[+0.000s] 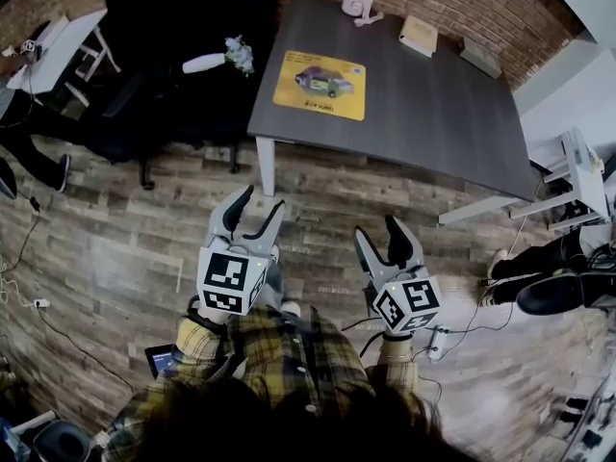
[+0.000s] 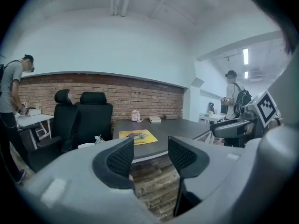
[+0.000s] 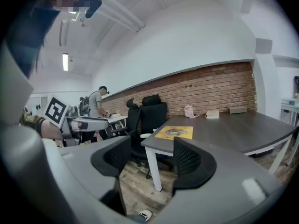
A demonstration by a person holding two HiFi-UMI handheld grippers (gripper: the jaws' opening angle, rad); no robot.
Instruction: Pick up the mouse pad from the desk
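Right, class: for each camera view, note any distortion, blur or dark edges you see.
Head view: fisheye, the desk looks bowed. Left gripper view: black round vignette; the mouse pad reads small. Right gripper view: same vignette; the brick wall curves.

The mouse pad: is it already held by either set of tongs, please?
No, the mouse pad lies flat on the desk, while the left tongs and right tongs gape empty.
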